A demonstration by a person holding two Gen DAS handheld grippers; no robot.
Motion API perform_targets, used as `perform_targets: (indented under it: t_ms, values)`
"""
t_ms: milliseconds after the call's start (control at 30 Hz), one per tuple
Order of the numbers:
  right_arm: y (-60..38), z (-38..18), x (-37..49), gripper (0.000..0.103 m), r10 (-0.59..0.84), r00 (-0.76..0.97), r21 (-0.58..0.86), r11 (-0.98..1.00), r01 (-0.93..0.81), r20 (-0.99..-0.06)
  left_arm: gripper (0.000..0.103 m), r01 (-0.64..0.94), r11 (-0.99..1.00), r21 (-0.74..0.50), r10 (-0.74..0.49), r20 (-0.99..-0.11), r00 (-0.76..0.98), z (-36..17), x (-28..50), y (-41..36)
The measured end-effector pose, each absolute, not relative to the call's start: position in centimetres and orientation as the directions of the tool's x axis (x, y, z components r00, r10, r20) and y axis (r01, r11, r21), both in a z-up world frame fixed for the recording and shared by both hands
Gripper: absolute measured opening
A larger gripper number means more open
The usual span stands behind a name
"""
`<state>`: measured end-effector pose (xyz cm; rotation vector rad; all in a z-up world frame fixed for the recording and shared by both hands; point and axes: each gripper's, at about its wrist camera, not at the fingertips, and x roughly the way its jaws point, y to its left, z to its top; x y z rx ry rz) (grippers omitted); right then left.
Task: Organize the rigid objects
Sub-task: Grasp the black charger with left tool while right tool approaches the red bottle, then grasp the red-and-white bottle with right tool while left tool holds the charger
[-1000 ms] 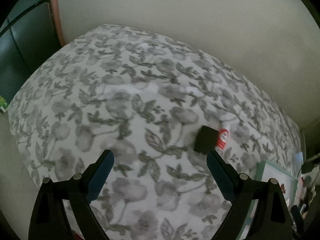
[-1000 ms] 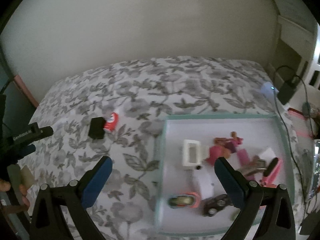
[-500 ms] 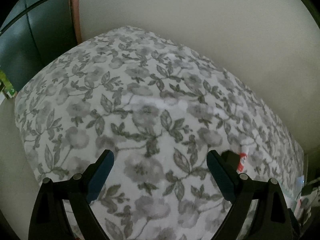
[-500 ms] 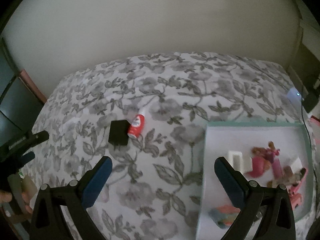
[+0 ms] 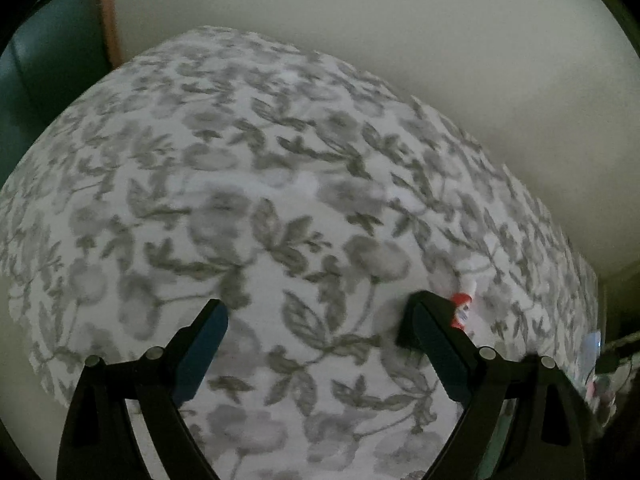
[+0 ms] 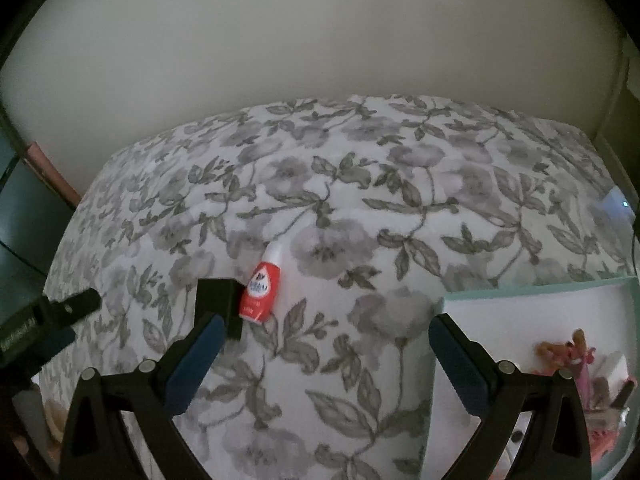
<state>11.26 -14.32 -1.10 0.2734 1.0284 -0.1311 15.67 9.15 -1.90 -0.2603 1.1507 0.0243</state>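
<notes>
A small red bottle with a white cap [image 6: 262, 291] lies on the floral bedspread [image 6: 360, 208], touching a black box [image 6: 218, 306] on its left. My right gripper [image 6: 322, 330] is open and empty, just right of both; its left finger overlaps the black box. In the left wrist view the red bottle [image 5: 462, 310] and the black box [image 5: 404, 330] show partly behind the right finger. My left gripper [image 5: 318, 318] is open and empty above the bedspread. The left gripper also shows in the right wrist view [image 6: 52, 320] at the left edge.
A teal-rimmed white tray [image 6: 520, 286] at the lower right holds several pink toys [image 6: 576, 354]. A beige wall runs behind the bed. A dark cabinet [image 6: 24, 220] stands at the left. A white device with a light [image 6: 618, 204] lies at the right edge.
My right gripper has swung left and closer to the red bottle and black box; the tray has slid toward the right edge. My left gripper has shifted; the black box is now behind its right finger.
</notes>
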Motion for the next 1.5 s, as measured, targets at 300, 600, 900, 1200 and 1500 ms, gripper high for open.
perform_targets:
  t_ms: [300, 600, 900, 1200, 1500]
  values:
    - [-15.4, -2.9, 13.4, 0.103, -0.004, 0.493, 0.141, 0.956, 0.256, -0.87, 0.094, -0.092, 0.982, -0.163, -0.123, -0.933, 0.339, -4.5, 17.7, 5.5]
    - [-16.9, -2.7, 14.2, 0.103, 0.006, 0.507, 0.168, 0.947, 0.275, -0.862, 0.094, -0.011, 0.985, -0.172, -0.16, -0.935, 0.317, -5.8, 18.4, 2.7]
    - [-17.2, -2.3, 13.8, 0.103, 0.025, 0.511, 0.194, 0.94, 0.28, -0.859, 0.068, 0.057, 0.976, -0.208, -0.216, -0.933, 0.287, -7.0, 18.2, 0.4]
    - [-17.1, -2.6, 13.9, 0.103, 0.038, 0.502, 0.202, 0.939, 0.277, -0.864, 0.044, 0.109, 0.975, -0.194, -0.218, -0.933, 0.286, -7.3, 18.2, -1.2]
    - [-17.1, -3.0, 14.0, 0.103, 0.045, 0.495, 0.202, 0.942, 0.269, -0.868, 0.043, 0.085, 0.99, -0.117, -0.138, -0.938, 0.319, -7.4, 18.9, -0.1]
